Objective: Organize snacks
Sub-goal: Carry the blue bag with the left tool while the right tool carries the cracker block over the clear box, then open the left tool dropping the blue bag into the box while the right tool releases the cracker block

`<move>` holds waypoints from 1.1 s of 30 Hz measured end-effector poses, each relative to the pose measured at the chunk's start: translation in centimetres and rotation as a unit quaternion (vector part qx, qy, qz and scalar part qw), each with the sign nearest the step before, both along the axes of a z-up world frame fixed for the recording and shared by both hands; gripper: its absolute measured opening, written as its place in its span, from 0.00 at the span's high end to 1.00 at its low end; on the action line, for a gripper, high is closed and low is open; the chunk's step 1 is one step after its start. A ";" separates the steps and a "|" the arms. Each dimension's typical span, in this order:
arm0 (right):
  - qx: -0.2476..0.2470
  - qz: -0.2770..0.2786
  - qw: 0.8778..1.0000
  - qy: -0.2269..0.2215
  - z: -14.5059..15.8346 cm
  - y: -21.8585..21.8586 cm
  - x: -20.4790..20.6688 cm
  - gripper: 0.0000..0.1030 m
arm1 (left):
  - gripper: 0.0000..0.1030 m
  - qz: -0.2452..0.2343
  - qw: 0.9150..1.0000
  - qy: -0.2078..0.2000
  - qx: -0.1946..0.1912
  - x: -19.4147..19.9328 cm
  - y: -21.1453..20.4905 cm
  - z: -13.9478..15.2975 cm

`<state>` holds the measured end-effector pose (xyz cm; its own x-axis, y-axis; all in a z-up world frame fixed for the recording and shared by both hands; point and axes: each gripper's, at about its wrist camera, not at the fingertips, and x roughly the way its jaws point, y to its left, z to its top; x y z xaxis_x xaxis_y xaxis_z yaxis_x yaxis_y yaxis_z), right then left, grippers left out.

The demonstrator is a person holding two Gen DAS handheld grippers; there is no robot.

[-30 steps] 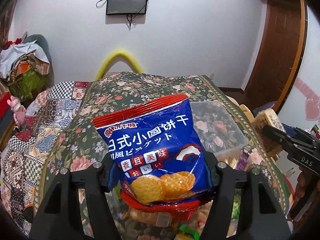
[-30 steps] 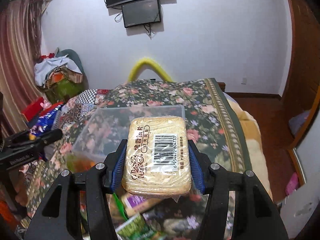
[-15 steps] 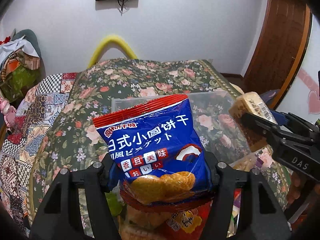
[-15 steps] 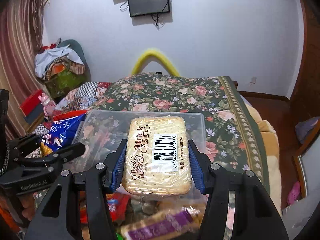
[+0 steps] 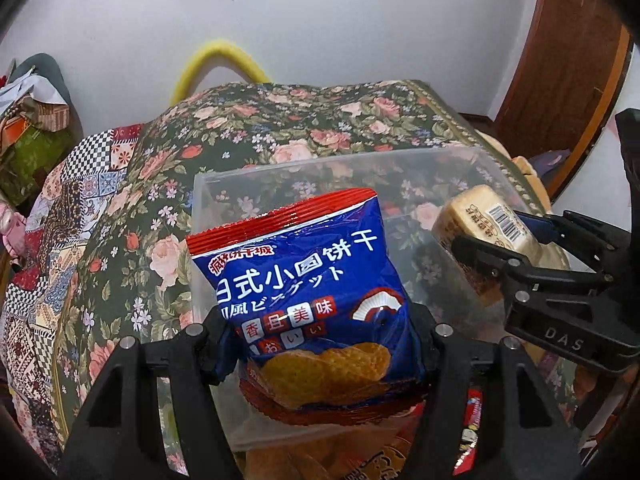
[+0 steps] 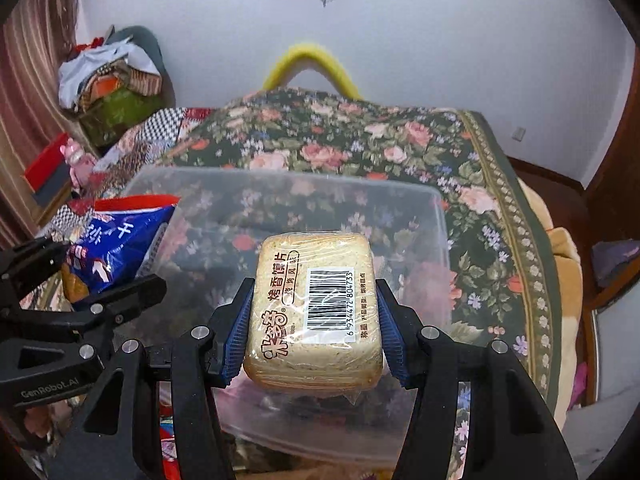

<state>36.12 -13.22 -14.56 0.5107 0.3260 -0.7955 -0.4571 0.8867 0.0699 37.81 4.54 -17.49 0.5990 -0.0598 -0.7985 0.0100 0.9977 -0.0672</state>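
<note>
While both grippers hang over the clear plastic bin point(image 5: 224, 184), each carries one snack.

Left gripper point(image 5: 320, 340): jaws clenched on the lower part of the blue biscuit bag point(image 5: 304, 280); the pads press its two side edges.
Blue biscuit bag: upright, red crimped top edge uppermost, white lettering facing the camera; it sits above the left part of the bin. In the right wrist view the same bag point(image 6: 108, 248) shows at the bin's left rim.
Right gripper point(image 6: 314, 320): jaws grasping the wrapped toast pack point(image 6: 314, 312) by its long sides, blue pads flat against the film.
Wrapped toast pack: barcode label up, held over the bin's middle; in the left wrist view it point(image 5: 480, 232) is to the right of the bag, apart from it.
Clear plastic bin: no lid on it, resting on the floral bedspread point(image 6: 360, 144); floor of the bin looks bare, though glare makes this uncertain.
Loose snack packets point(image 5: 472, 424): lying at the near edge of the bin, partly hidden by the grippers.
Background: yellow hoop point(image 6: 308, 64) against the white wall.
</note>
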 end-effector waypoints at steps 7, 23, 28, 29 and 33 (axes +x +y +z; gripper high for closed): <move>-0.012 0.003 1.000 0.015 -1.0 0.1 -0.2 0.48 | 0.35 0.004 1.000 0.017 -0.004 0.4 0.3 -0.8; 0.033 -0.004 0.999 -0.034 3.7 -2.0 -4.0 0.40 | 0.17 0.008 1.000 -0.019 -0.002 -2.5 0.5 2.5; 0.051 -0.007 0.998 -0.043 5.0 -3.1 -6.2 0.39 | 0.17 0.005 0.999 -0.045 -0.010 -5.1 0.8 5.0; 0.053 -0.008 0.998 -0.045 5.2 -3.4 -6.8 0.39 | 0.16 0.004 0.999 -0.049 -0.008 -5.7 0.7 5.5; 0.053 -0.014 0.997 -0.054 5.6 -4.1 -9.1 0.38 | 0.16 -0.003 0.998 -0.064 -0.001 -8.7 0.6 6.9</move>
